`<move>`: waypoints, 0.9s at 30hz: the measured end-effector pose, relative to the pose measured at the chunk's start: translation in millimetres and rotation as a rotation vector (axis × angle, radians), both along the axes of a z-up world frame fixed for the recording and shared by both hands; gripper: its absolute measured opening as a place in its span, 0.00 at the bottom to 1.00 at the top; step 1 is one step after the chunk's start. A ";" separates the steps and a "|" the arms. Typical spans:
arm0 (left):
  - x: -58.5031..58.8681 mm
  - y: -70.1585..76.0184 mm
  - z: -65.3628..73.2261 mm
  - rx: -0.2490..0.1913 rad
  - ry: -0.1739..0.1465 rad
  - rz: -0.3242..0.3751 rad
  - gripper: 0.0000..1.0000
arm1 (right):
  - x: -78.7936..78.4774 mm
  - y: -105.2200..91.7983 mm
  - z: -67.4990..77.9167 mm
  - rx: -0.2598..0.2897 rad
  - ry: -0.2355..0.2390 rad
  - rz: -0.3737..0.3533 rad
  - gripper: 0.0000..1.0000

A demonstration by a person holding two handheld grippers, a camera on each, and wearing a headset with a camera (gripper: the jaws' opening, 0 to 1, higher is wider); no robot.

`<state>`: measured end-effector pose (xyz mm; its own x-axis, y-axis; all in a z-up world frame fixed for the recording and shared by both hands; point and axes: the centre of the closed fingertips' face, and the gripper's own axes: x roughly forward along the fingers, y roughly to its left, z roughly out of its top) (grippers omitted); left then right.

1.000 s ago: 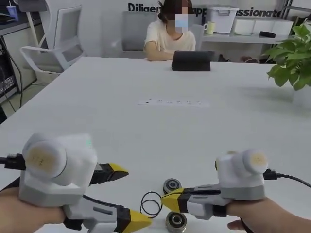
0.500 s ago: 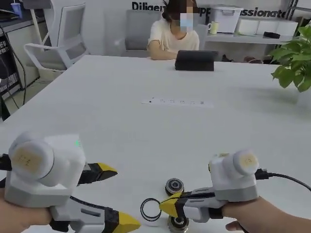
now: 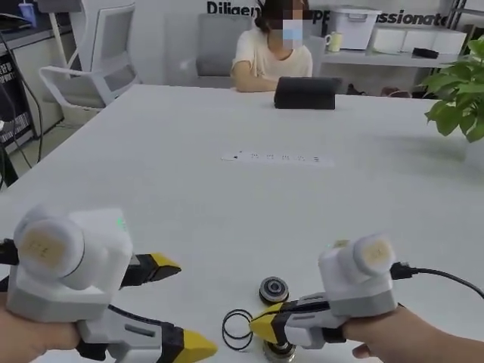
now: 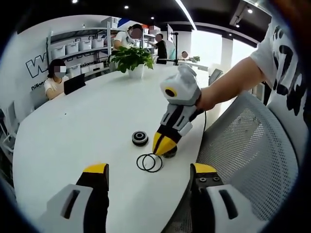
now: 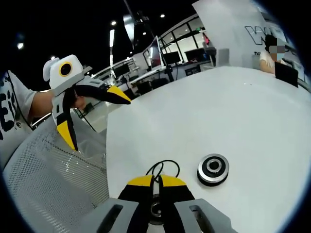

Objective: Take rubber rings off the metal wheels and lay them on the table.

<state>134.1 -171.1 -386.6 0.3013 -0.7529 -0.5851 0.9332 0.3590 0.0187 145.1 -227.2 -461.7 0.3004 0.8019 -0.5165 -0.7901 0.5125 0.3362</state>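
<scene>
Two thin black rubber rings (image 3: 238, 330) lie flat and overlapping on the smooth white table (image 3: 249, 204). Just beside them is the right gripper (image 3: 261, 324), its yellow-tipped jaws pressed together over a round metal wheel (image 5: 156, 209); whether they nip a ring's edge is unclear. A second wheel (image 3: 274, 289), dark-rimmed with a bright hub, sits near. The left gripper (image 3: 187, 305) hangs apart, jaws spread wide, holding nothing. At the table's far end a person (image 3: 265, 64) sits, and a leafy plant (image 3: 457, 98) stands at the right.
</scene>
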 end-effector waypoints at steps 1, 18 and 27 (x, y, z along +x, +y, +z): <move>0.4 -0.1 0.2 0.000 -0.001 0.001 0.65 | -0.1 0.1 0.3 -0.002 -0.004 0.001 0.04; 4.7 0.4 -1.6 0.011 -0.001 0.000 0.64 | 5.4 -5.7 7.5 -0.026 -0.066 -0.014 0.22; 12.0 -1.2 -1.2 0.015 -0.001 0.003 0.63 | 16.7 -18.1 22.0 0.008 -0.100 -0.066 0.24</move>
